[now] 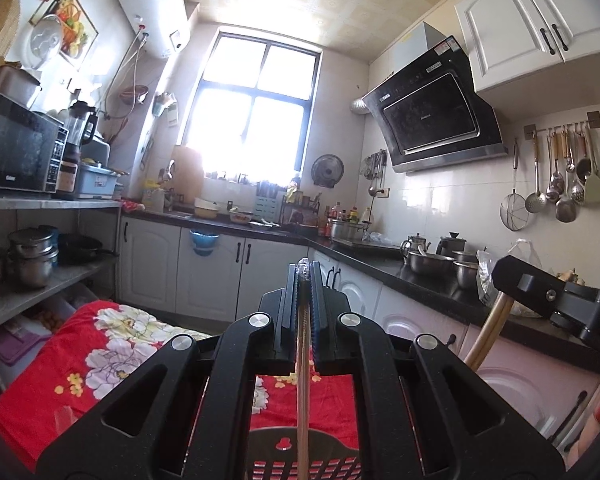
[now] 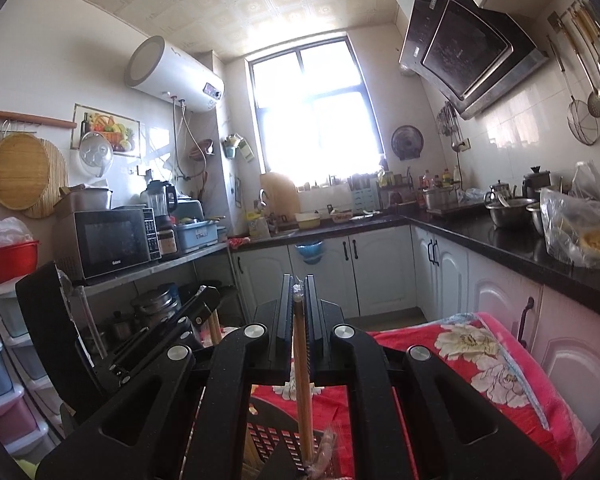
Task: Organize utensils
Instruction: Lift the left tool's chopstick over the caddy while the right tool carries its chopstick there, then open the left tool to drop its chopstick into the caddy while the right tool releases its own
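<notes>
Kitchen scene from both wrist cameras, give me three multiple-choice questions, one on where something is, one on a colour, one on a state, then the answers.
1. Where does the brown slotted basket sit?
A. on the black counter
B. on the flowered cloth, below the grippers
C. on the metal shelf

2. What is the main colour of the flowered cloth?
A. red
B. blue
C. green

3. How is the left gripper?
A. wide open, holding nothing
B. shut on wooden chopsticks
C. shut on a steel ladle

Answers: 1 B, the basket lies on the cloth under both grippers. 2 A, red with pale flowers. 3 B, thin wooden sticks run down from between the closed fingers.
</notes>
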